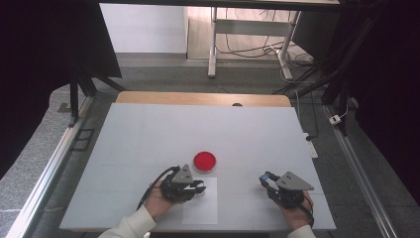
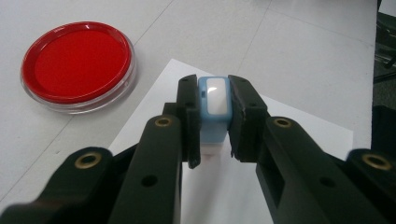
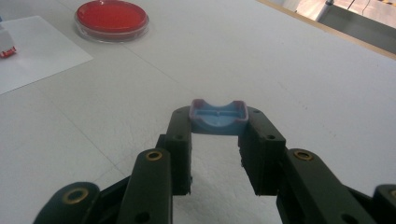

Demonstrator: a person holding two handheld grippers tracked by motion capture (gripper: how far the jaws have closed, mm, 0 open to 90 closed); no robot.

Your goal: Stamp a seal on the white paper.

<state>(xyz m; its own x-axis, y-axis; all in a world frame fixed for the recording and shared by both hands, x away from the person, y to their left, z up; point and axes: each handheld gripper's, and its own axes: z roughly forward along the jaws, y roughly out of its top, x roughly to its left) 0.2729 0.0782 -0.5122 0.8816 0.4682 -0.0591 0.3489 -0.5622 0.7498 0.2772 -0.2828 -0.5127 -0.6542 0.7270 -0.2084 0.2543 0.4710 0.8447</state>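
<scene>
My left gripper (image 1: 200,189) is shut on a small light-blue stamp (image 2: 214,108) with a white top face and holds it upright over a white sheet of paper (image 2: 299,128). In the high view the paper (image 1: 202,210) lies at the table's near edge. A round red ink pad (image 1: 204,160) in a clear dish sits just beyond the left gripper, and the left gripper view has the ink pad (image 2: 77,58) at upper left. My right gripper (image 1: 265,180) is shut on a blue cap (image 3: 218,118), hollow side up, low over the bare table to the right.
The white table (image 1: 148,134) ends in a wooden strip (image 1: 198,97) at the far side. Black frame posts (image 1: 74,94) stand at the left, with cables on the floor to the right (image 1: 337,119). A desk's metal legs (image 1: 213,44) rise beyond the table.
</scene>
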